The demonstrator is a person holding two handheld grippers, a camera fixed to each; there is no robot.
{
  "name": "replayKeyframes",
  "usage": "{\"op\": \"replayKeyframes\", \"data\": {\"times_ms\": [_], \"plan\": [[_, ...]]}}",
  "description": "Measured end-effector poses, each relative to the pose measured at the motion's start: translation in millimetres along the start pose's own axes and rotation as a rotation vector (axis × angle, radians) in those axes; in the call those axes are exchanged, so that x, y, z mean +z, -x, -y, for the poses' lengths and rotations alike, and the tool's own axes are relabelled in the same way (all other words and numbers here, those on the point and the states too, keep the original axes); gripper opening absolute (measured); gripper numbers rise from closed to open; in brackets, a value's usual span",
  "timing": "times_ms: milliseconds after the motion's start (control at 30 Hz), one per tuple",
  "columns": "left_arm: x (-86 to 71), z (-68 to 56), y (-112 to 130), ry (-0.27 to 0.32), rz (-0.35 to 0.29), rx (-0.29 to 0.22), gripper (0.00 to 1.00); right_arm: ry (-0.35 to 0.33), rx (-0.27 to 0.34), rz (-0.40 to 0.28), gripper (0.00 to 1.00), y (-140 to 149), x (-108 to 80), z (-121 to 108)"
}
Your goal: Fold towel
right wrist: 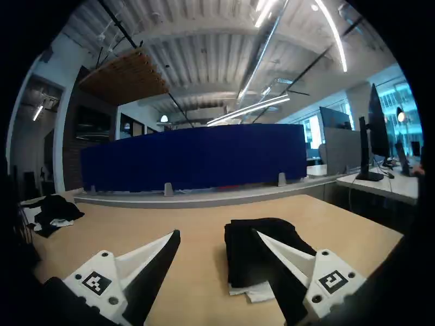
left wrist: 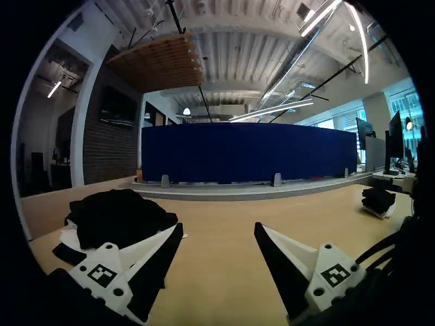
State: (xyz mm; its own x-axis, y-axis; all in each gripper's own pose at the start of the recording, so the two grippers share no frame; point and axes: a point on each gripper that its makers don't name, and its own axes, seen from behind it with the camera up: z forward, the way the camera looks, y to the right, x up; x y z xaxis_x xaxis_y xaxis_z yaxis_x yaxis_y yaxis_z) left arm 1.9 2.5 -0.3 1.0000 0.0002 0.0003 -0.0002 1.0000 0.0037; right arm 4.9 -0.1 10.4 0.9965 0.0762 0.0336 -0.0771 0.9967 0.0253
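**Grippers.** Left gripper (left wrist: 217, 225): fingers spread wide, nothing between them, bare table (left wrist: 228, 212) in the gap. Right gripper (right wrist: 216, 232): same, wide apart and empty. Both sit low over the surface, pointing twd the blue divider (left wrist: 244, 152) along the far edge.

**Work items.**
- Crumpled black heap (left wrist: 117, 217) with white cloth showing under it, by the table's left edge, just past the left gripper's left finger. I can't tell if they touch. It has no clear long axis and is bunched with a raised centre.
- Folded black stack (right wrist: 261, 250) on a white layer, twd the right edge, directly ahead of the right gripper. Its long axis runs away from me twd the divider, roughly in line w/ the fingers.

**Assessment.** The layout reads as unfolded stock left, finished stack right, w/ the centre kept as folding space. Open fingers suggest I'm between items. Next pick is prob. from the heap.
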Motion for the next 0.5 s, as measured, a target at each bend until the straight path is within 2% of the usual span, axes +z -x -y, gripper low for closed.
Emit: {"op": "replayKeyframes", "data": {"times_ms": [500], "plan": [[0.8,-0.2,-1,0.000,0.000,0.000,0.97,0.018,-0.037,-0.027,1.00,1,-11.3,-3]]}}
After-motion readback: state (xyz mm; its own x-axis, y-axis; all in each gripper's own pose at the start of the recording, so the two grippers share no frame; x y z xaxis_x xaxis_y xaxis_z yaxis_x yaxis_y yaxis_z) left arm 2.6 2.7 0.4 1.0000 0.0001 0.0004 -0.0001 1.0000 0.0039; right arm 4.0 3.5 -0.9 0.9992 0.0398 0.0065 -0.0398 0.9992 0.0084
